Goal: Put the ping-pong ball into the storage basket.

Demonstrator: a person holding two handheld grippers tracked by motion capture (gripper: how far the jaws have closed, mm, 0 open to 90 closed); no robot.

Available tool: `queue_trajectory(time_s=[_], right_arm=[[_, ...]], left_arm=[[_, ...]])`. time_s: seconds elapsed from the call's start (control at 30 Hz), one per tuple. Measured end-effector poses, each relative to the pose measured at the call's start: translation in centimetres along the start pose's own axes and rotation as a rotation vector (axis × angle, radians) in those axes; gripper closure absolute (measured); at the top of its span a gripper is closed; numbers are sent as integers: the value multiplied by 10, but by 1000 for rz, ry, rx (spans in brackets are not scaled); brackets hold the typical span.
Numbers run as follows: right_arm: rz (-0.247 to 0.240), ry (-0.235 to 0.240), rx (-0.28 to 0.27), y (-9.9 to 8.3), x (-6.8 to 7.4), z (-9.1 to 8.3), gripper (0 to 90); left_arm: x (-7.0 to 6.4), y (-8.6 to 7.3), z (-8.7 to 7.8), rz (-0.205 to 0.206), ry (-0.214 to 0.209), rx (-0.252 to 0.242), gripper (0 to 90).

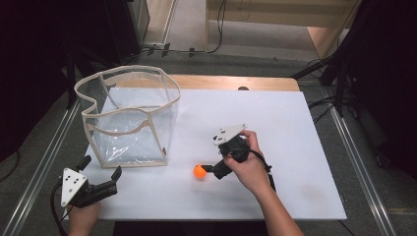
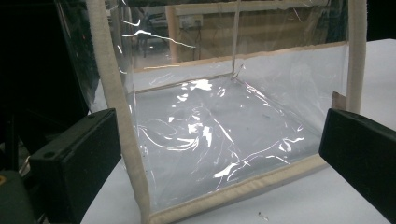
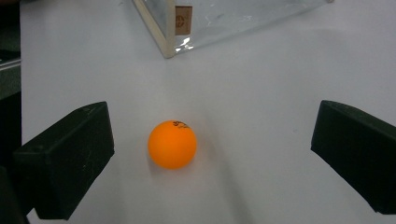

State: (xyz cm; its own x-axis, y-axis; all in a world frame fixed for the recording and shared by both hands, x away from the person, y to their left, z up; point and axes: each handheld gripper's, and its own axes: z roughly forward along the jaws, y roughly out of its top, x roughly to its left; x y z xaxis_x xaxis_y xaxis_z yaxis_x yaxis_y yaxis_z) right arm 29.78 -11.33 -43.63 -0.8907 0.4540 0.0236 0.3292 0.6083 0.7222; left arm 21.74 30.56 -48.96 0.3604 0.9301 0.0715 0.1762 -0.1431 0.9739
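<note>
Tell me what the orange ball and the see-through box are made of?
The orange ball looks like smooth matte plastic, with small printing on top. The see-through box seems to be soft clear plastic film, shiny and wrinkled, with beige fabric-like edging.

Orange ball (image 3: 172, 144) rests on the white table (image 3: 280, 93) between the claw's (image 3: 212, 158) spread jaws, seemingly untouched.
</note>
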Motion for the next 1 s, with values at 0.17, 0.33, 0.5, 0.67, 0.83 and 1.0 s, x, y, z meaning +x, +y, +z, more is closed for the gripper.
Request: queue_trajectory(time_s=[0.17,0.33,0.5,0.67,0.83,1.0], right_arm=[[4,18,43,1,2,7,0],[8,30,77,1,2,13,0],[11,44,128,0,2,22,0],[11,62,179,-1,4,32,0],[1,58,214,0,6,38,0],[-18,68,245,0,8,44,0]], left_arm=[[0,0,0,0,-1,0,0],[0,0,0,-1,-1,0,0],[0,0,0,0,-1,1,0],[0,0,0,-1,-1,2,0],[0,0,0,-1,-3,0,0],[0,0,0,0,-3,0,0]])
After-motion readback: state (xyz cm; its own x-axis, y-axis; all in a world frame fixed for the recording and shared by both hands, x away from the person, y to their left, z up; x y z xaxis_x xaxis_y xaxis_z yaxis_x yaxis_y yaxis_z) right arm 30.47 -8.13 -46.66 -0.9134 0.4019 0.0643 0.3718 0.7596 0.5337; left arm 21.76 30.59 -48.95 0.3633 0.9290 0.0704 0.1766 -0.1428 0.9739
